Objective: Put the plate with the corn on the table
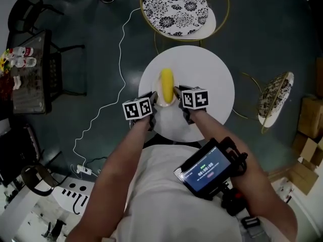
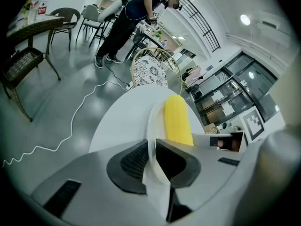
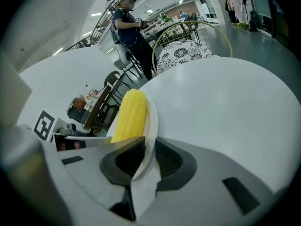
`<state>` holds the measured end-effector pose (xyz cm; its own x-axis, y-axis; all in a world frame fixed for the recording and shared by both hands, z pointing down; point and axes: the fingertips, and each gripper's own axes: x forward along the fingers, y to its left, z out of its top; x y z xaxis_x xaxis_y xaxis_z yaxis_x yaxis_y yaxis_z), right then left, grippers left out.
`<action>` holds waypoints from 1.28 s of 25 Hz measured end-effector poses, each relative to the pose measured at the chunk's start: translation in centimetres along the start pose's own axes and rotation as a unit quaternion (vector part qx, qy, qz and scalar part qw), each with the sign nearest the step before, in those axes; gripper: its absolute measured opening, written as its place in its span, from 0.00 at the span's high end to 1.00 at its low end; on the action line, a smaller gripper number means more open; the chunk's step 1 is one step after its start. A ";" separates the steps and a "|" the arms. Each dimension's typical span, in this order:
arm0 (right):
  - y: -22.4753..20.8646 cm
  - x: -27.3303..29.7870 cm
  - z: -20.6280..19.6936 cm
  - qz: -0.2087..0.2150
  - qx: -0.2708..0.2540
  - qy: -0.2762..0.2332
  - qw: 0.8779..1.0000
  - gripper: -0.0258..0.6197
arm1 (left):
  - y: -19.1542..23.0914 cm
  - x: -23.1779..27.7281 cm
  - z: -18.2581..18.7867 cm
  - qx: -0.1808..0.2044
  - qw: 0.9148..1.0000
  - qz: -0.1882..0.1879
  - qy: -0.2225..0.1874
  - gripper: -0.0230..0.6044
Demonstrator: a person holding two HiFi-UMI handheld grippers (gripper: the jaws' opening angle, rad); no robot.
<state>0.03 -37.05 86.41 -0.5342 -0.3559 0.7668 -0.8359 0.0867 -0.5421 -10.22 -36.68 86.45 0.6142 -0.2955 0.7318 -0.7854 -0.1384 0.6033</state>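
Observation:
A yellow corn cob (image 1: 166,84) lies on a small white plate (image 1: 157,101) over the near left part of the round white table (image 1: 212,84). My left gripper (image 1: 153,105) is shut on the plate's left rim, and my right gripper (image 1: 177,99) is shut on its right rim. In the left gripper view the plate's rim (image 2: 153,126) runs between the jaws, with the corn (image 2: 177,120) just beyond. The right gripper view shows the plate (image 3: 151,126) pinched the same way, the corn (image 3: 130,116) to its left. Whether the plate touches the tabletop cannot be told.
A chair with a black-and-white floral cushion (image 1: 174,3) stands beyond the table; another patterned chair (image 1: 275,97) is at the right. A white cable (image 1: 103,110) trails across the dark floor at the left. A dark side table (image 1: 33,69) with bottles is far left. A person (image 2: 127,22) stands in the background.

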 end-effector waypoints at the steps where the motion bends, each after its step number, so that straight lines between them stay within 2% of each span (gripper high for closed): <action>1: 0.0 0.0 -0.1 0.003 0.003 -0.001 1.000 0.88 | -0.1 0.0 -0.1 0.002 1.000 0.002 0.001 0.90; 5: 0.0 -0.2 -0.3 0.011 0.010 -0.006 1.000 0.88 | -0.2 0.0 -0.3 0.002 1.000 0.004 -0.001 0.90; 9: -0.1 -0.1 0.1 -0.007 -0.005 -0.013 1.000 0.88 | 0.0 -0.2 0.2 0.003 1.000 0.018 -0.014 0.89; 12: -0.9 -0.6 0.3 -0.020 -0.006 -0.035 0.999 0.82 | 0.3 -0.5 0.3 0.001 0.999 0.024 -0.024 0.82; 21: -2.0 -3.1 0.1 -0.048 -0.013 -0.068 0.996 0.81 | 1.1 -2.4 0.5 0.014 0.999 0.027 -0.039 0.82; 26: -1.6 -4.2 -0.5 -0.046 -0.019 -0.073 0.996 0.81 | 1.1 -3.3 -0.5 0.021 0.999 0.032 -0.037 0.82; 27: -1.5 -4.4 -0.6 -0.046 -0.020 -0.073 0.996 0.82 | 1.0 -3.4 -0.8 0.021 0.999 0.032 -0.037 0.82; 28: -1.4 -4.6 -0.7 -0.046 -0.021 -0.075 0.996 0.89 | 1.0 -3.5 -1.0 0.022 0.999 0.030 -0.038 0.82; 32: -1.0 -5.4 -0.9 -0.042 -0.027 -0.079 0.996 0.95 | 0.5 -4.1 -1.5 0.029 0.998 0.027 -0.040 0.82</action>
<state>3.67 -34.40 83.08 -0.4386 -0.5059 0.7427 -0.8848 0.0984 -0.4555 -13.01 -34.11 84.21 0.5652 -0.3774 0.7336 -0.8214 -0.1748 0.5429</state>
